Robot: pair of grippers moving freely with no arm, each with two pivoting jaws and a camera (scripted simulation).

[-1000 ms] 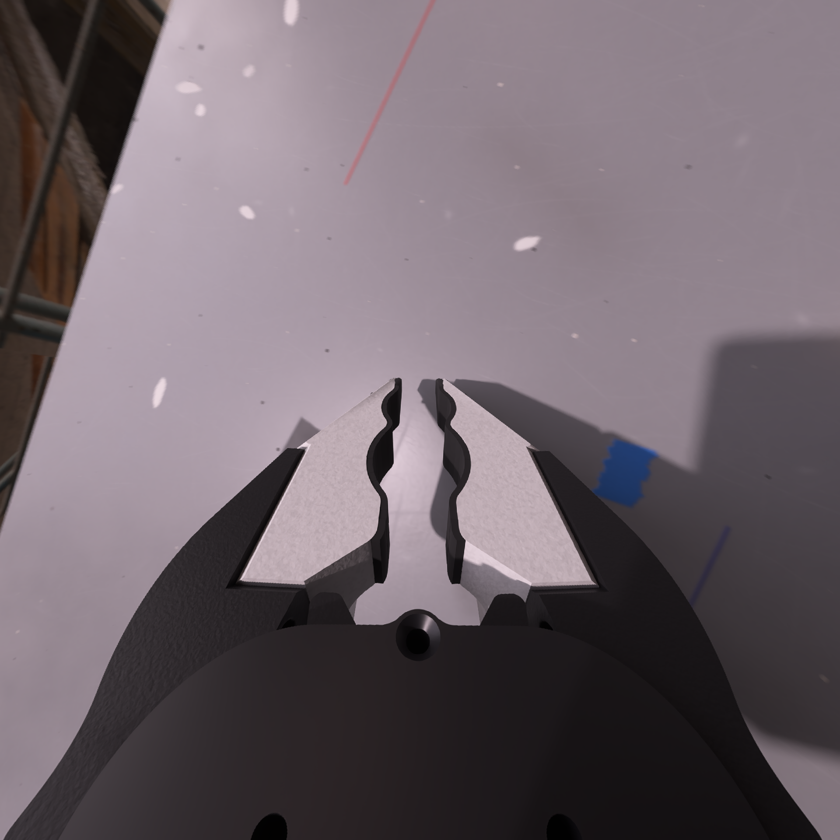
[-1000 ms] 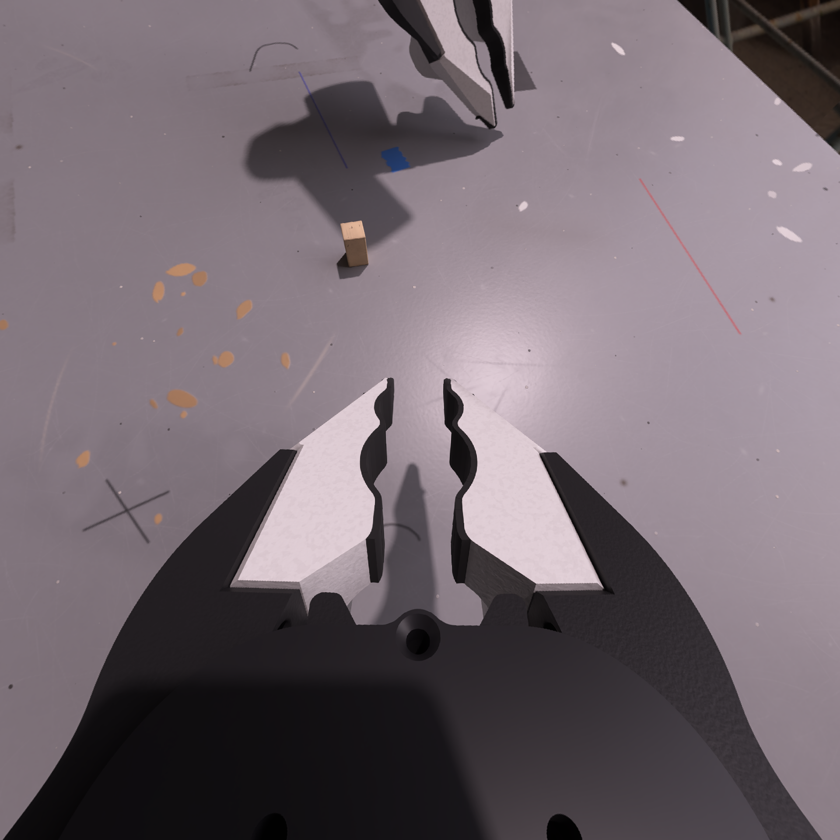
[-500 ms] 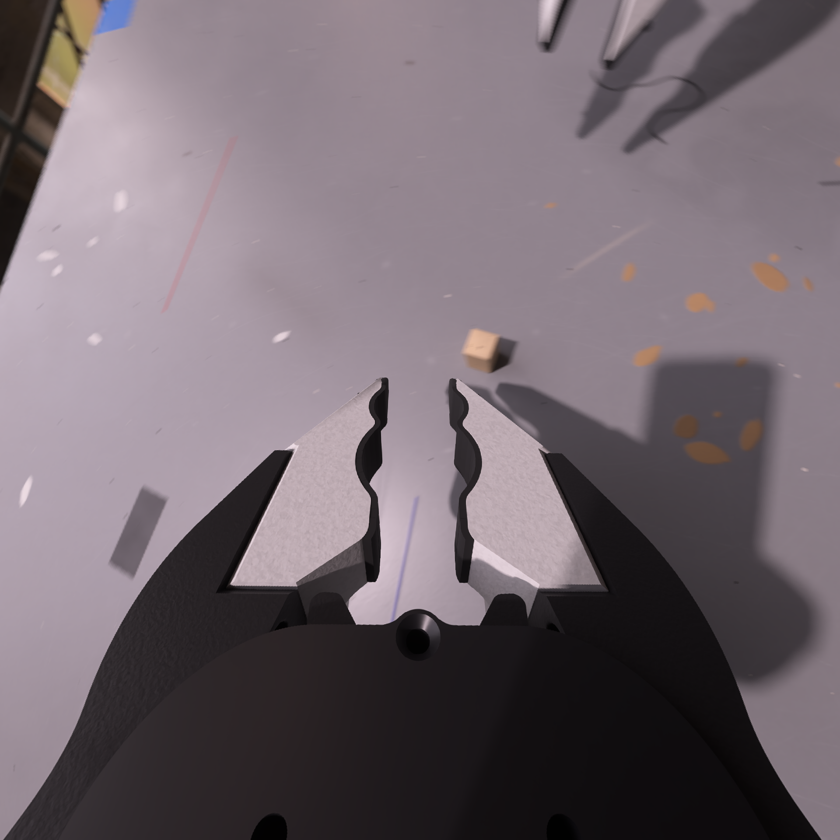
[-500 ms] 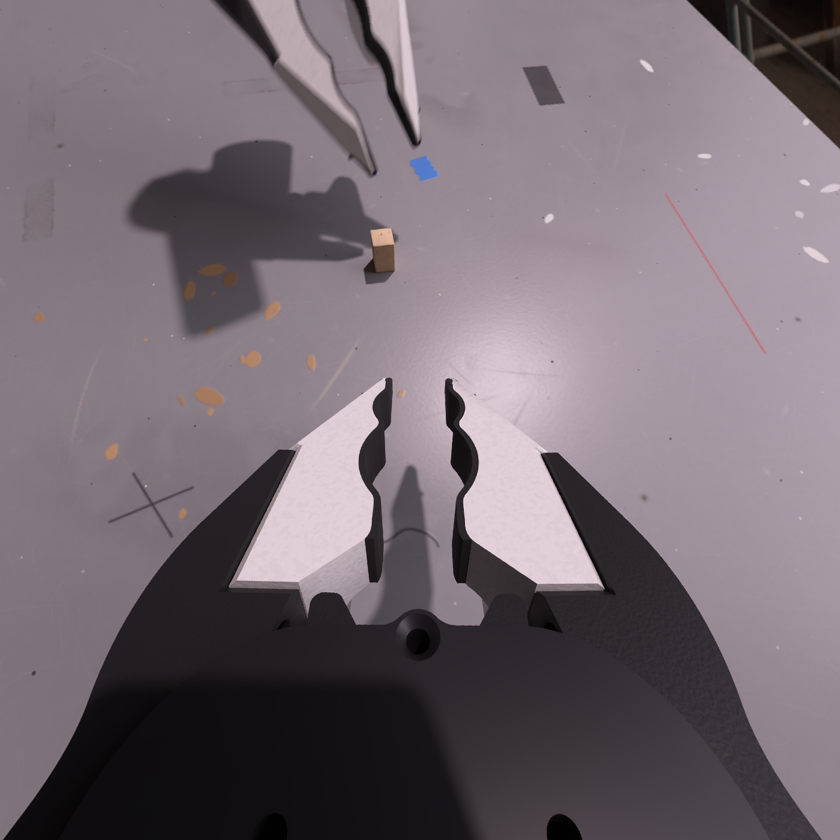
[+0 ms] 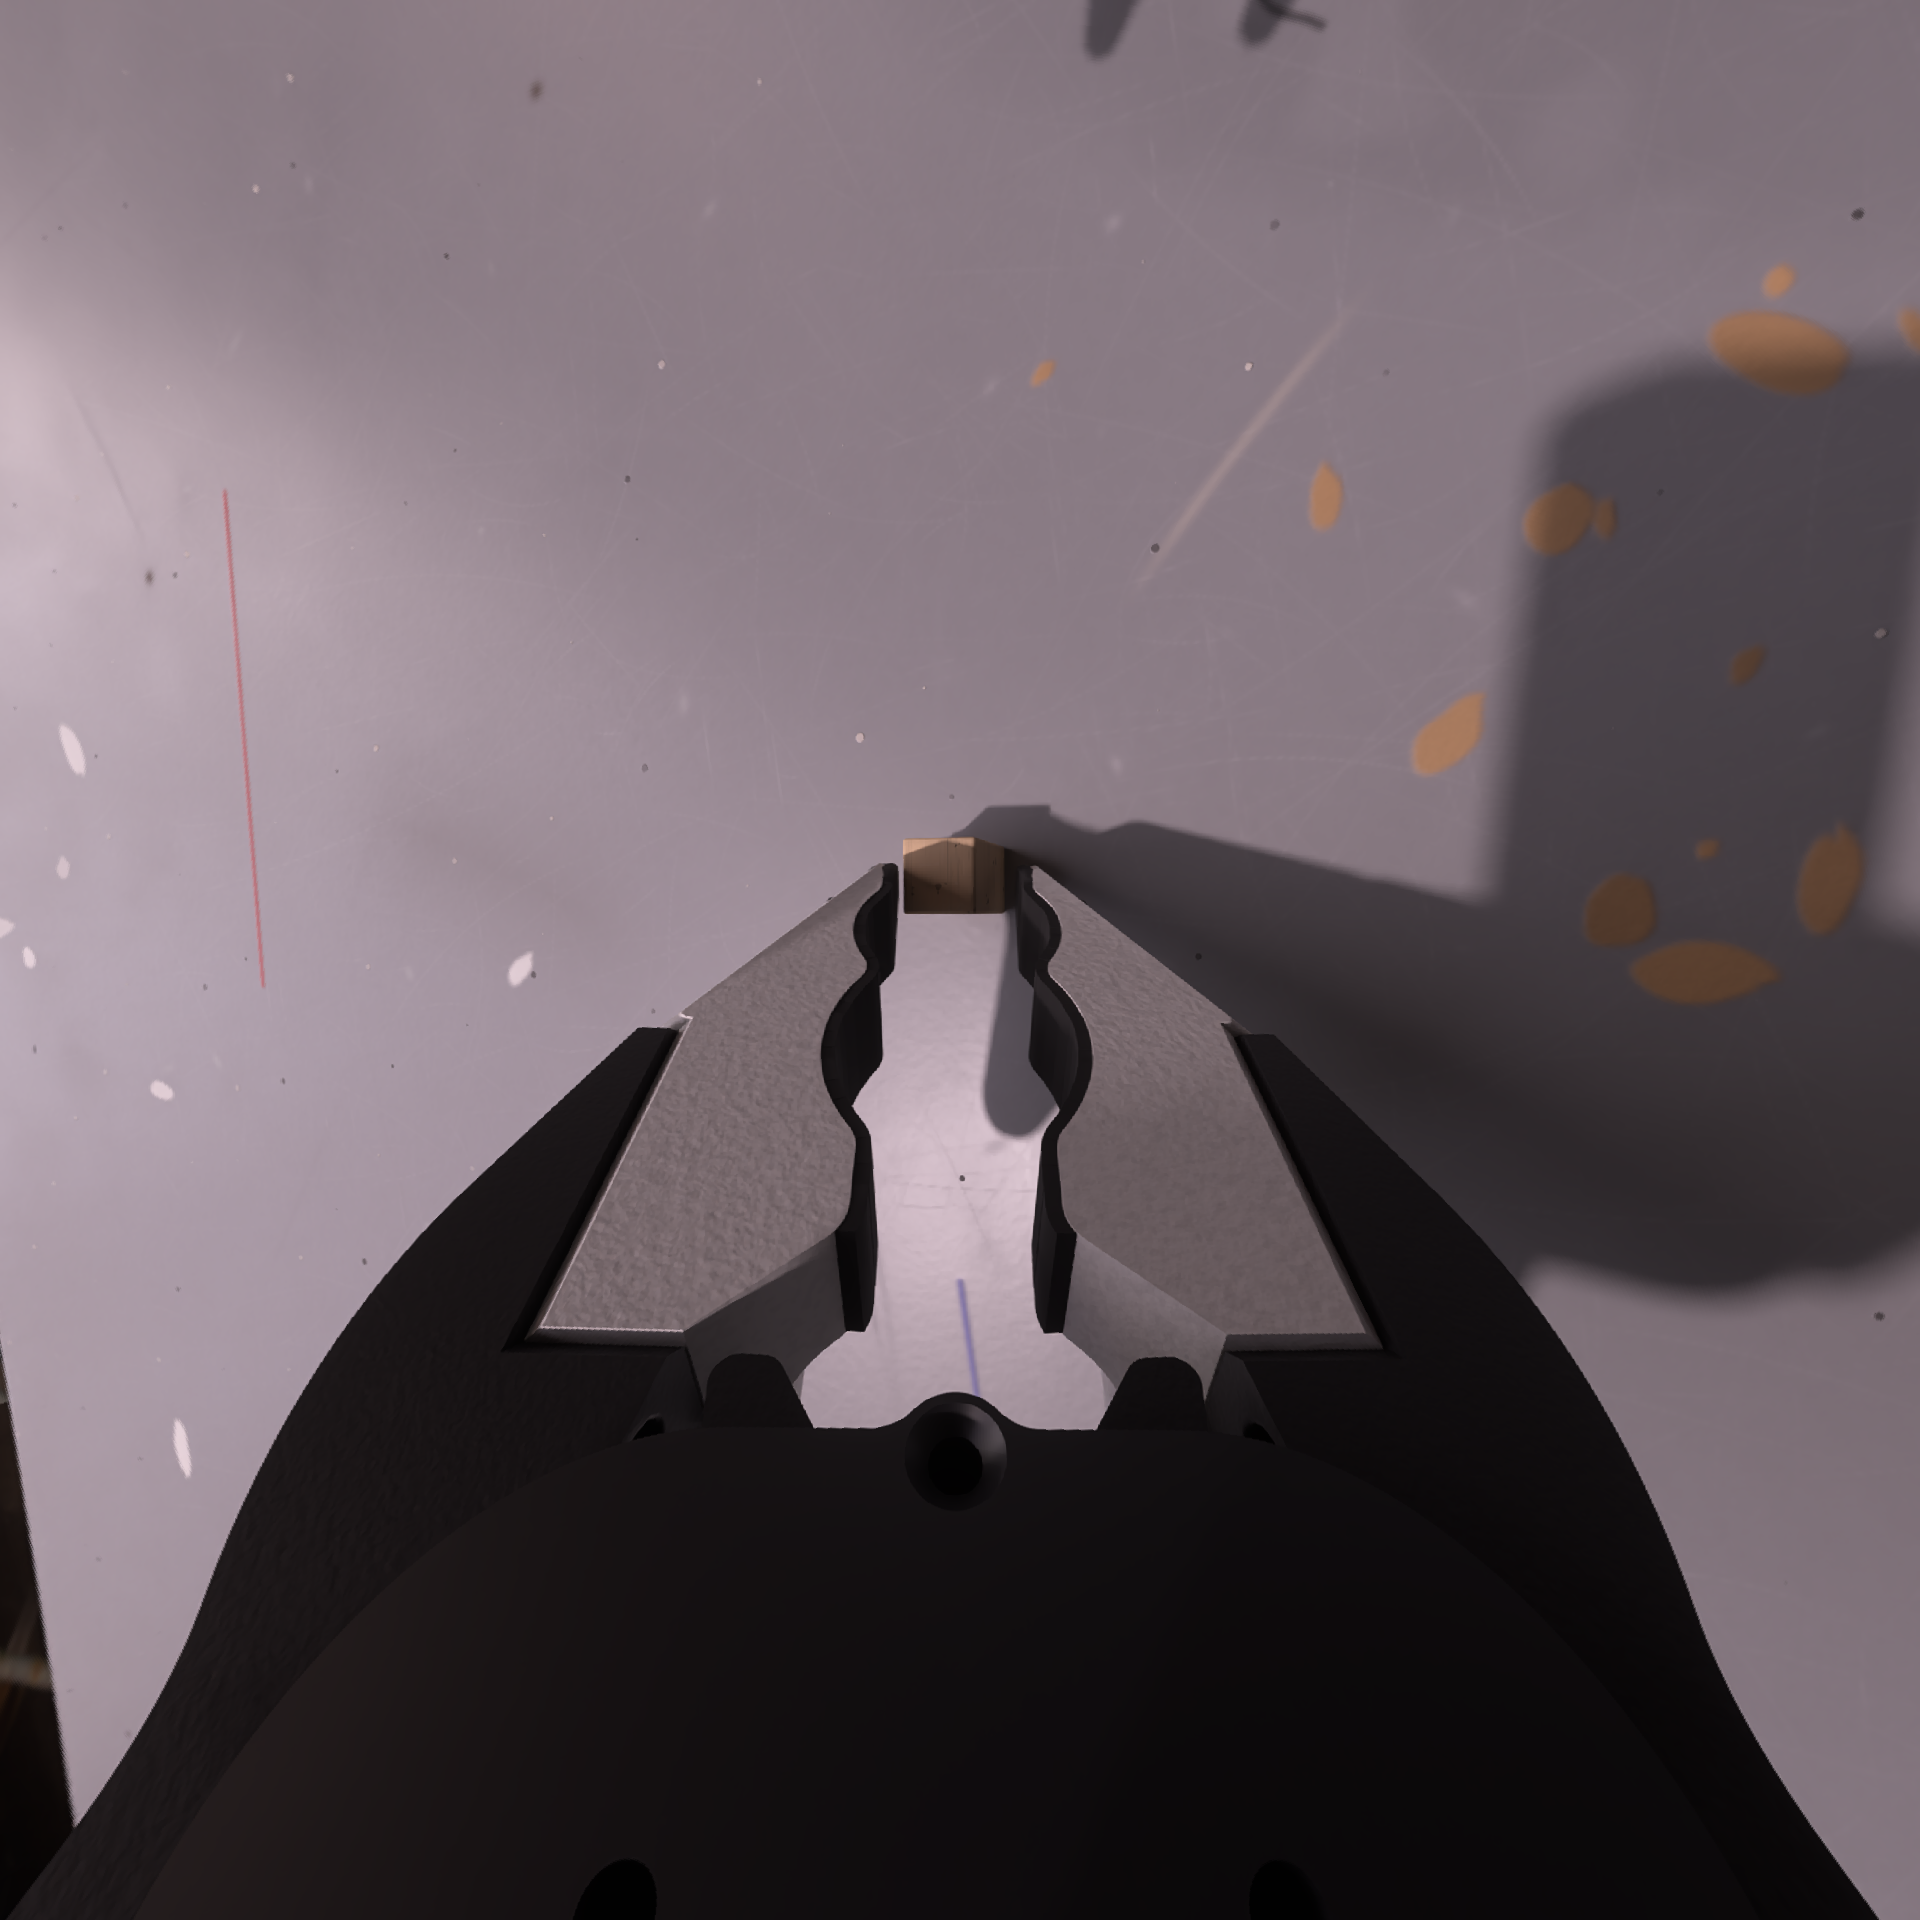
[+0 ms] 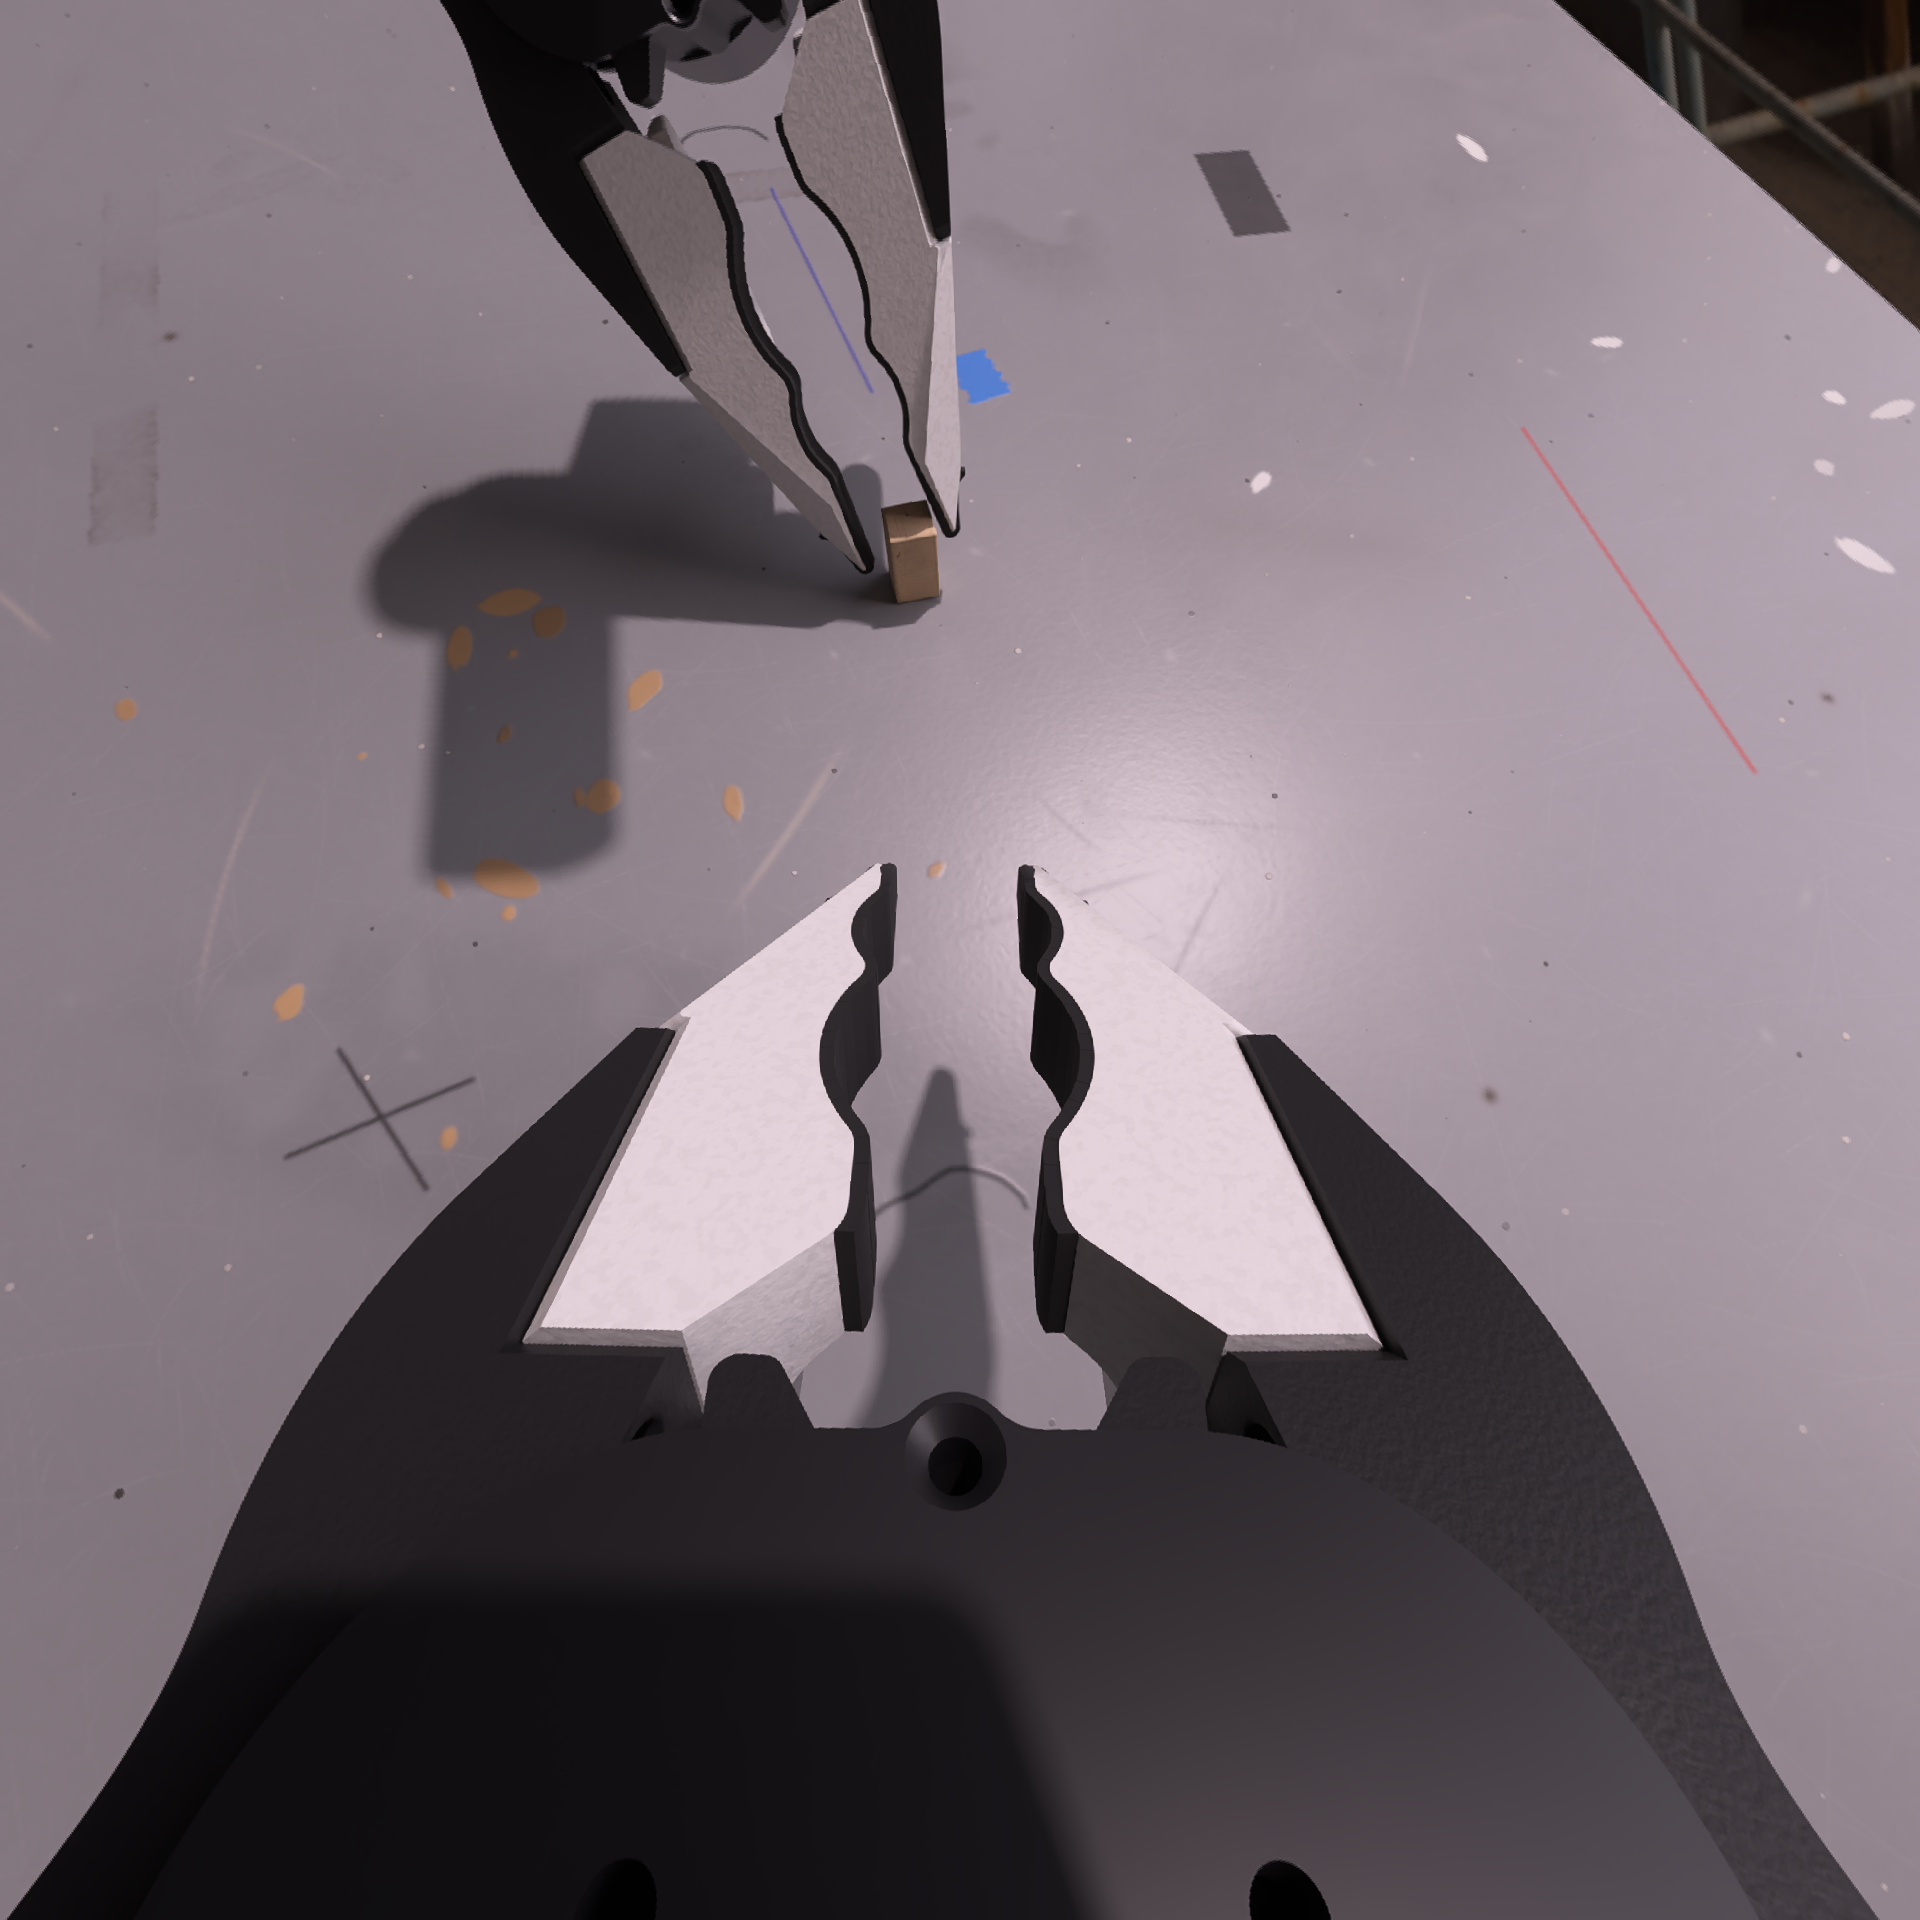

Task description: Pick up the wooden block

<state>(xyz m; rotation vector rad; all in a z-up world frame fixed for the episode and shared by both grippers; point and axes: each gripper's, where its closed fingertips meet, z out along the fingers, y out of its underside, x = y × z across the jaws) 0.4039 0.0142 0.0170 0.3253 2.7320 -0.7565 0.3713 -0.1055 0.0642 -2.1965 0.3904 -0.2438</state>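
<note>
So the left tongs [image 5: 954, 883] were down at the grey scuffed table [image 6: 1351, 831] with their two white fingers spread, tips on either side of the small tan wooden block [image 5: 954, 876]; from the right wrist view the block [image 6: 913, 551] stood upright on the table right between those tips, and I honestly couldn't tell if either pad was touching it yet; nothing looked squeezed, and the block sat flat on the surface, so not lifted. My read: approach and lining up were basically done; what was left was the pinch and the lift, i.e. the actual task.

The right tongs [image 6: 954, 883] hung well back from the block, spread too and holding nothing; they didn't look involved.

Other stuff around: orange paint-like splotches [image 6: 509, 878] on the table, a thin red line [image 6: 1642, 603], a scrap of blue tape [image 6: 982, 374] just beyond the left tongs, a dark grey rectangle [image 6: 1242, 192] farther off, a pencilled cross [image 6: 379, 1117]; all flat marks, so nothing was really blocking the grab; only worry I'd guess at was a fingertip nudging the little block over while closing.
</note>
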